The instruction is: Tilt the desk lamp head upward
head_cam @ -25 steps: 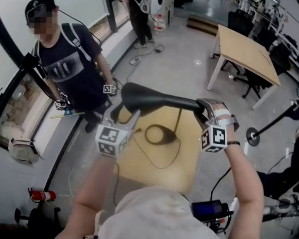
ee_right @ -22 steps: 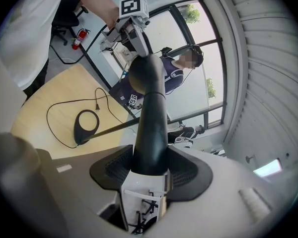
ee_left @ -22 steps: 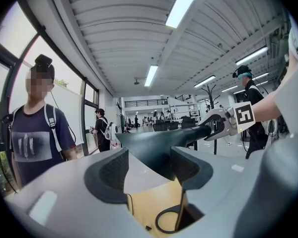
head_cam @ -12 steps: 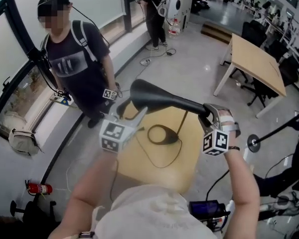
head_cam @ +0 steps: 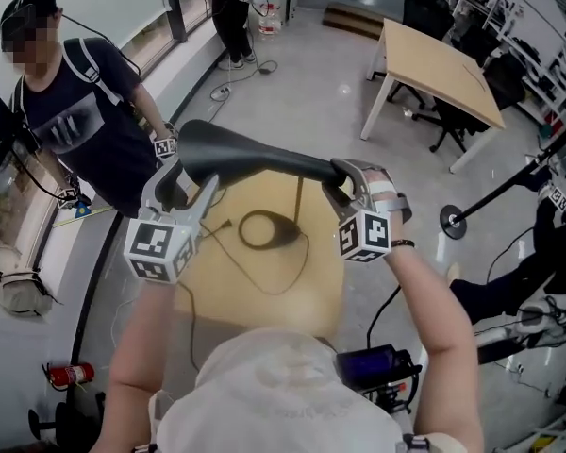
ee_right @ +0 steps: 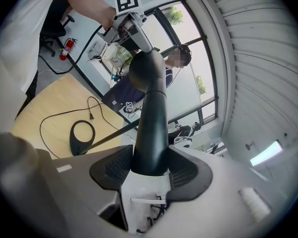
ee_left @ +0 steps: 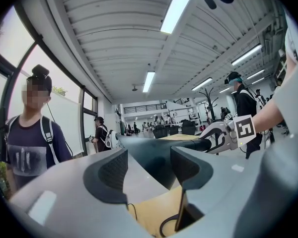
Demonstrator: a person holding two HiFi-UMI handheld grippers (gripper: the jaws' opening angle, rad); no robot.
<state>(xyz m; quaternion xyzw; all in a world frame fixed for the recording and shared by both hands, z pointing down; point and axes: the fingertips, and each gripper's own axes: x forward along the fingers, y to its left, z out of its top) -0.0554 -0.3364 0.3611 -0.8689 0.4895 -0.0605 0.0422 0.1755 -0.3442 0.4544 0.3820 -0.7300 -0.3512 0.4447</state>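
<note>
A black desk lamp head [head_cam: 255, 159] stretches across above a wooden table [head_cam: 292, 295], and its ring base [head_cam: 261, 229] rests on that table. My left gripper [head_cam: 182, 185] is shut on the head's wide end. In the left gripper view the dark head [ee_left: 154, 155] fills the gap between the pads of that gripper [ee_left: 148, 165]. My right gripper [head_cam: 344, 185] is shut on the narrow end. In the right gripper view the black tube [ee_right: 151, 113] runs straight out from between the closed jaws of the gripper [ee_right: 151, 167], with the base [ee_right: 82, 135] below.
The lamp's power cord [head_cam: 193, 281] trails over the table's left edge. A person in a dark T-shirt [head_cam: 75, 130] stands close at the left by the window. A second table [head_cam: 434, 59] with chairs stands at the back right, and a fire extinguisher [head_cam: 71, 376] lies on the floor.
The left gripper has risen a little with the wide end of the lamp head. The right gripper keeps its hold on the narrow end. The head camera's view has swung.
</note>
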